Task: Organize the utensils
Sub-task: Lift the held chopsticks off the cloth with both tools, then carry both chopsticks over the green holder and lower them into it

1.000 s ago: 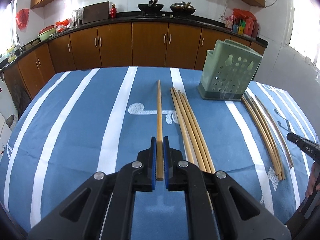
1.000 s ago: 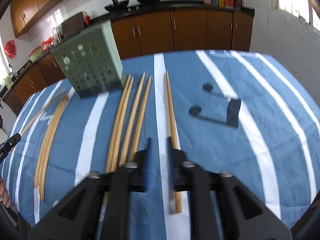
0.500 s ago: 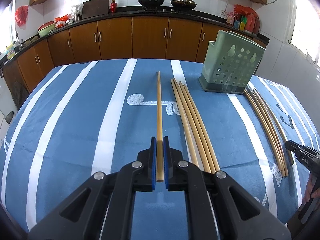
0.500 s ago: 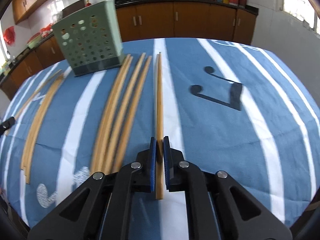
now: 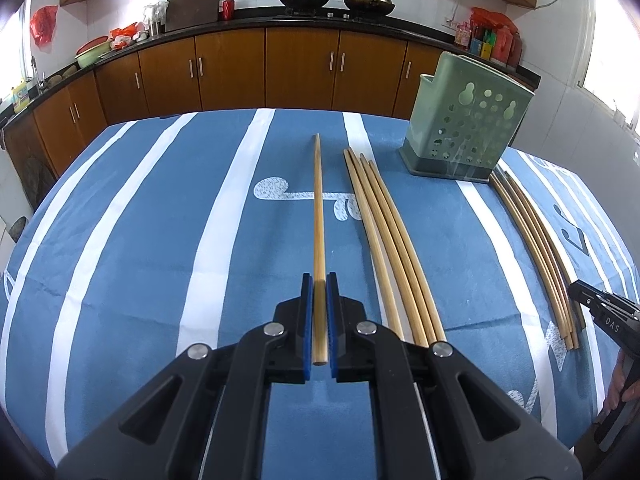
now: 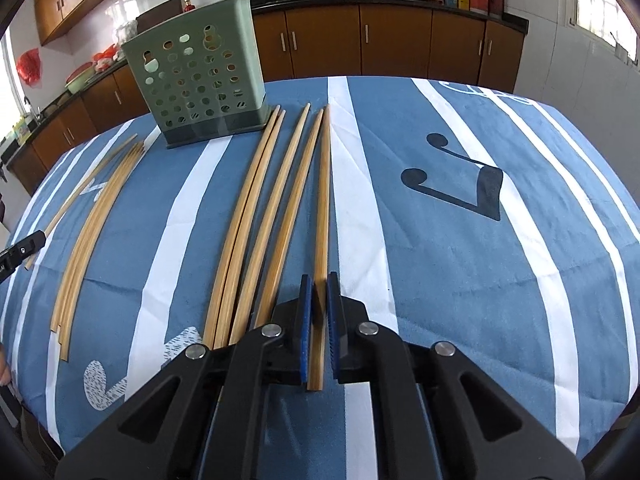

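My left gripper (image 5: 319, 280) is shut on a long wooden chopstick (image 5: 318, 208) that points straight ahead above the blue striped tablecloth (image 5: 152, 216). My right gripper (image 6: 319, 282) is shut on another wooden chopstick (image 6: 323, 192), also pointing forward. A green perforated utensil holder (image 5: 466, 120) stands upright at the far right of the left wrist view, and it shows at the far left in the right wrist view (image 6: 200, 68). Several loose chopsticks (image 5: 390, 240) lie beside the left-held one. Another group (image 6: 260, 216) lies left of the right-held one.
More chopsticks (image 5: 536, 248) lie right of the holder, and the right gripper's tip (image 5: 600, 308) shows beside them. Kitchen cabinets (image 5: 300, 68) and a counter stand beyond the table's far edge. The left gripper's tip (image 6: 20, 252) shows at the left edge.
My right gripper closed around the chopstick and lifted it off the cloth. My left gripper kept its chopstick and rose a little; the view drew back.
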`<state>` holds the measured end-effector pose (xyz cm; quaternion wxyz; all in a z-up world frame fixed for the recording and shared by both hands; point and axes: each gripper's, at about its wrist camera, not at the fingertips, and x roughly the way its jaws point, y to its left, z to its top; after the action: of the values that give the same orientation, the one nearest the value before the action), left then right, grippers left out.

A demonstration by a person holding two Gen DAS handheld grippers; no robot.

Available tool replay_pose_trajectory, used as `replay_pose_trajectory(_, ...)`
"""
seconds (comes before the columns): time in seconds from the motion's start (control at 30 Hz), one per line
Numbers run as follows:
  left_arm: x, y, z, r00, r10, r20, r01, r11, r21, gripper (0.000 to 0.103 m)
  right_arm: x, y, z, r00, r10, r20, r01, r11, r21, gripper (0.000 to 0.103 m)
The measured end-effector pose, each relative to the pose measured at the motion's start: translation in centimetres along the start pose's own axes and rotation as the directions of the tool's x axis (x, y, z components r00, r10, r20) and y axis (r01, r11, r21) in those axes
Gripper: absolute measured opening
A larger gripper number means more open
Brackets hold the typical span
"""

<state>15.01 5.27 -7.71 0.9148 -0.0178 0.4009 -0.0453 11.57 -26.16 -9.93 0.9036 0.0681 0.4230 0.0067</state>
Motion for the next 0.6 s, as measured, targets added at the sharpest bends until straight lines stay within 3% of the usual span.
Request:
replay_pose_trajectory(0.33, -3.3, -0.2, 1.4, 0.995, 0.005, 0.095, -0.006, 1.000, 0.012, 0.007, -3.6, -0.6, 1.6, 0.992, 0.034, 0.122, -0.039, 0.998, 0.040, 0.008)
replay_pose_trajectory(0.6, -6.0, -0.4, 2.6, 0.984, 0.002, 0.178, -0.003, 1.000, 0.006, 0.007, -6.3, -0.7, 2.6, 0.969, 0.058, 0.241, -0.073, 0.996, 0.052, 0.008)
